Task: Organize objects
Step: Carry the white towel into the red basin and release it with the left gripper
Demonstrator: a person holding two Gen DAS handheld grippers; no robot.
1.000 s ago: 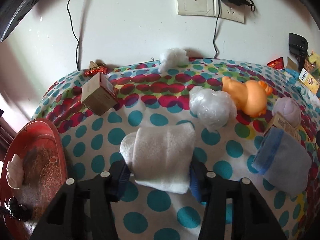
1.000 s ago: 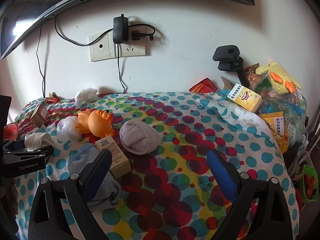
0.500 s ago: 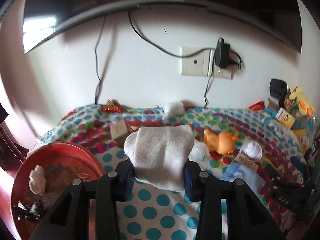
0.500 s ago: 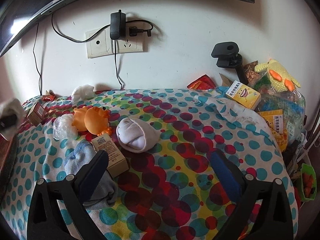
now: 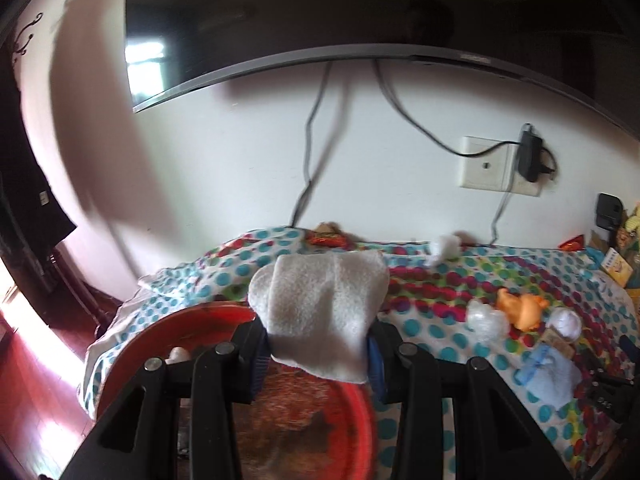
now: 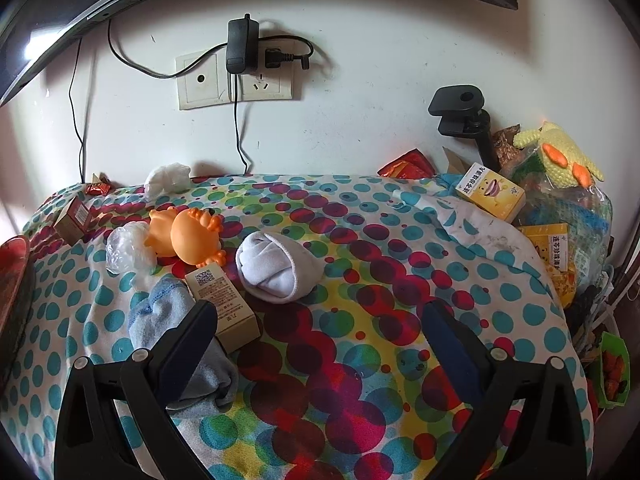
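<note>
My left gripper (image 5: 316, 348) is shut on a folded white sock (image 5: 320, 304) and holds it in the air above the red basin (image 5: 192, 320) at the table's left end. My right gripper (image 6: 320, 332) is open and empty, low over the polka-dot cloth. In front of it lie a rolled white sock (image 6: 276, 268), a tan box (image 6: 224, 304), a blue-grey sock (image 6: 176, 320), an orange toy duck (image 6: 188, 236) and a clear plastic wad (image 6: 128, 248).
A small brown box (image 6: 74, 216) and a white wad (image 6: 166, 176) lie near the wall. Boxes, a knitted yellow toy (image 6: 560, 152) and a black clamp (image 6: 464, 112) crowd the right end. A monitor (image 5: 360, 20) hangs overhead. The basin (image 6: 14, 264) shows at the right wrist view's left edge.
My left gripper lifted the white sock off the cloth and carried it left, over the red basin. My right gripper moved slightly nearer the rolled white sock and stayed open.
</note>
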